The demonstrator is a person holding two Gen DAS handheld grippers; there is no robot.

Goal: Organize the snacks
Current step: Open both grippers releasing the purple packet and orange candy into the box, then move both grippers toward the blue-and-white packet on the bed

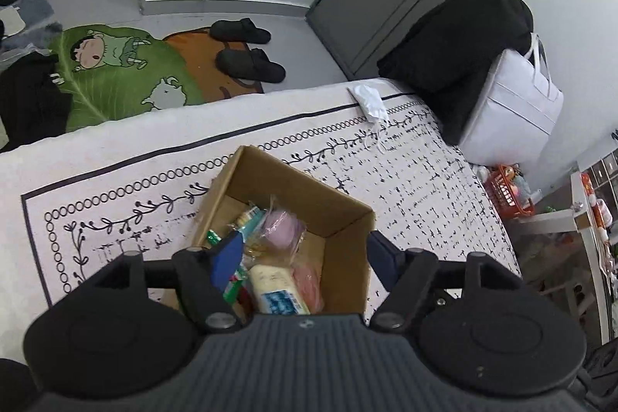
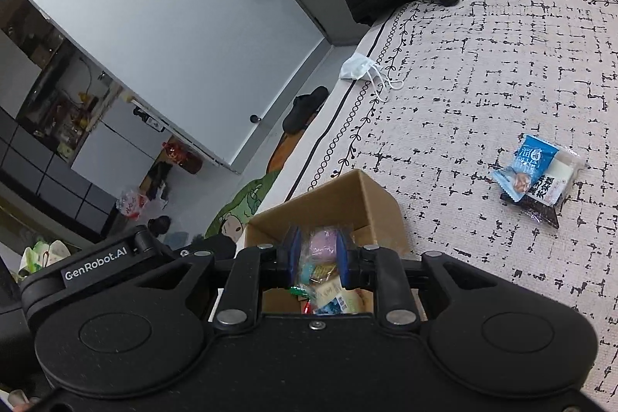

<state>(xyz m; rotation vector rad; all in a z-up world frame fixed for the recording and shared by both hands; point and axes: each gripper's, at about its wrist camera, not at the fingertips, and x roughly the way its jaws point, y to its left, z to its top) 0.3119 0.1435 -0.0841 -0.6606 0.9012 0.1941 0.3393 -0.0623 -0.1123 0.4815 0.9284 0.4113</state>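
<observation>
An open cardboard box stands on the patterned cloth and holds several wrapped snacks, among them a pink bun and a pale yellow bar. My left gripper is open, its blue pads straddling the box's right wall. My right gripper hovers over the box, jaws narrowly apart around the pink bun; I cannot tell whether they grip it. Two snack packets, a blue one on a black-and-white one, lie on the cloth to the right.
A white face mask lies near the cloth's far edge, also in the right wrist view. A white bag draped with black clothing, an orange basket, slippers and a cartoon rug lie beyond.
</observation>
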